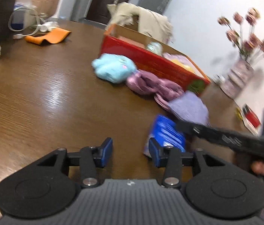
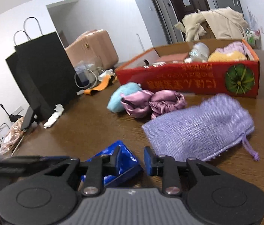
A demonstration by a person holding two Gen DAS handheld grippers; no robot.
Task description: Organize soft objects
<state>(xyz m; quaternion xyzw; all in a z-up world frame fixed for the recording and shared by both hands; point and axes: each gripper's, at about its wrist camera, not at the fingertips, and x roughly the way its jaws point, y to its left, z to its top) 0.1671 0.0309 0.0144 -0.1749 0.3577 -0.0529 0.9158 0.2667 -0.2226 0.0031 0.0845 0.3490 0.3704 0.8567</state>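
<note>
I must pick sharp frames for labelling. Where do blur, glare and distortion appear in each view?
Left wrist view: motion blur smears the flowers and red box; a glare streak lies on the table. Right wrist view: sharper, though the purple knit pouch is slightly smeared. In both, the fisheye lens bends the edges and darkens the corners.

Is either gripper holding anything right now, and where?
Nothing is held. Left gripper jaws stand open beside the blue packet; right gripper jaws are open, packet not pinched.

A black paper bag point(image 2: 44, 69) is seen standing on the wooden table point(image 1: 38, 93), with a vase of flowers point(image 1: 244, 56), an orange cloth point(image 1: 47, 36) and crumpled tissue point(image 2: 54, 116) nearby.
</note>
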